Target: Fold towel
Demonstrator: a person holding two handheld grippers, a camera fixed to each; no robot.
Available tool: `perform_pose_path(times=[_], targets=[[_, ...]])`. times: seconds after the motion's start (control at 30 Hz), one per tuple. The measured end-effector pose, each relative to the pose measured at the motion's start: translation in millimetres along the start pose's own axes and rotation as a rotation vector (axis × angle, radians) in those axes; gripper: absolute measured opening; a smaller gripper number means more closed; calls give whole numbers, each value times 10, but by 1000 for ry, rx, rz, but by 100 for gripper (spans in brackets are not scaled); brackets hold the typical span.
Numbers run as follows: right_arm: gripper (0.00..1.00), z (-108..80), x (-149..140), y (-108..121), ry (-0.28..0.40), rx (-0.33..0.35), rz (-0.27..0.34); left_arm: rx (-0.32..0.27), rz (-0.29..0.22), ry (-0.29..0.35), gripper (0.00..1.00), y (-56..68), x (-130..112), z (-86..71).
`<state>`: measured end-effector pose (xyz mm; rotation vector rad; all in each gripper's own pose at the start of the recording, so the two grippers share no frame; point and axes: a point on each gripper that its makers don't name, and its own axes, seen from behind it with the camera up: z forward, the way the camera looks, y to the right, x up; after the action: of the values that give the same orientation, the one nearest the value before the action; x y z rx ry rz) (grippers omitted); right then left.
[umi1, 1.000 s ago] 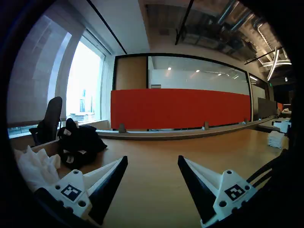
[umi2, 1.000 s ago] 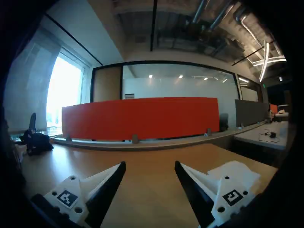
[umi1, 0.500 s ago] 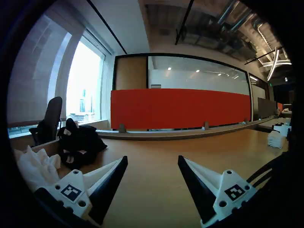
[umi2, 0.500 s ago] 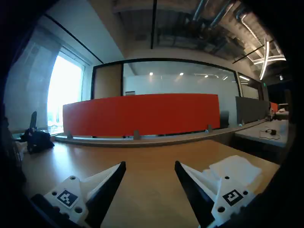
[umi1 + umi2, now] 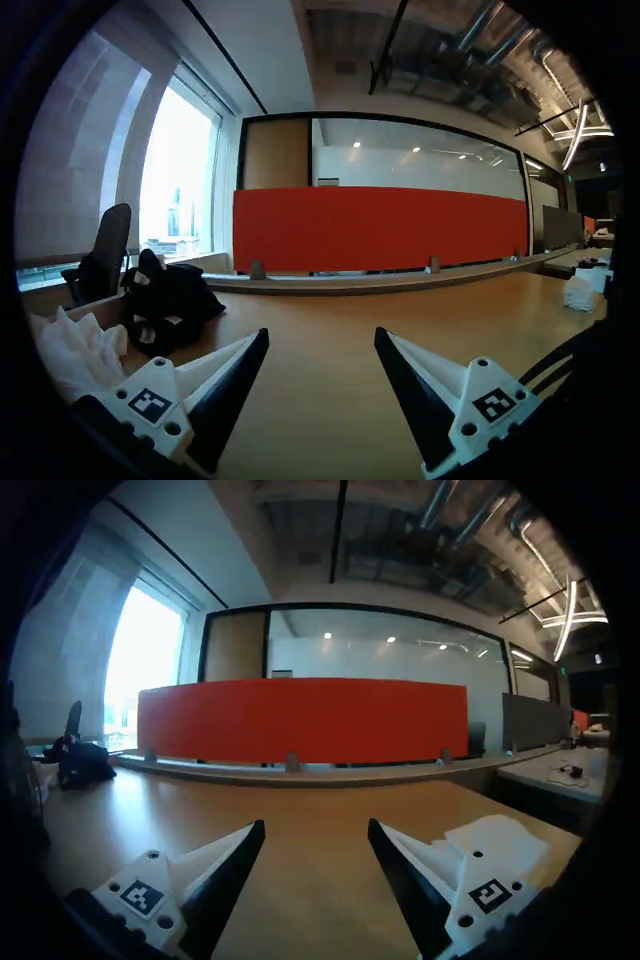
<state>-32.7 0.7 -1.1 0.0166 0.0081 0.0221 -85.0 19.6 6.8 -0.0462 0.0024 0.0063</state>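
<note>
while the left tongs (image 5: 320, 330) stay spread and still, the right tongs (image 5: 315, 822), also spread, have turned slightly.

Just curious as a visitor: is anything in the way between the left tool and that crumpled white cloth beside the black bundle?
Nothing visible is. The cloth lies just to the left of the open left tool. The black bundle sits beside the cloth, farther back, not between them.

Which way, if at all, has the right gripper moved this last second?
Yes, slightly. The right gripper turned a little to its left: the red divider and the dark ceiling rail now sit further right in its view.
</note>
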Motion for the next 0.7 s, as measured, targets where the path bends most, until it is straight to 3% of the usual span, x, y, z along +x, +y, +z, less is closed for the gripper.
perform_pose_path(times=[0.7], targets=[[100,-21,7,-17,-2,1,0,0,0,0,98,-3,-2,-1]])
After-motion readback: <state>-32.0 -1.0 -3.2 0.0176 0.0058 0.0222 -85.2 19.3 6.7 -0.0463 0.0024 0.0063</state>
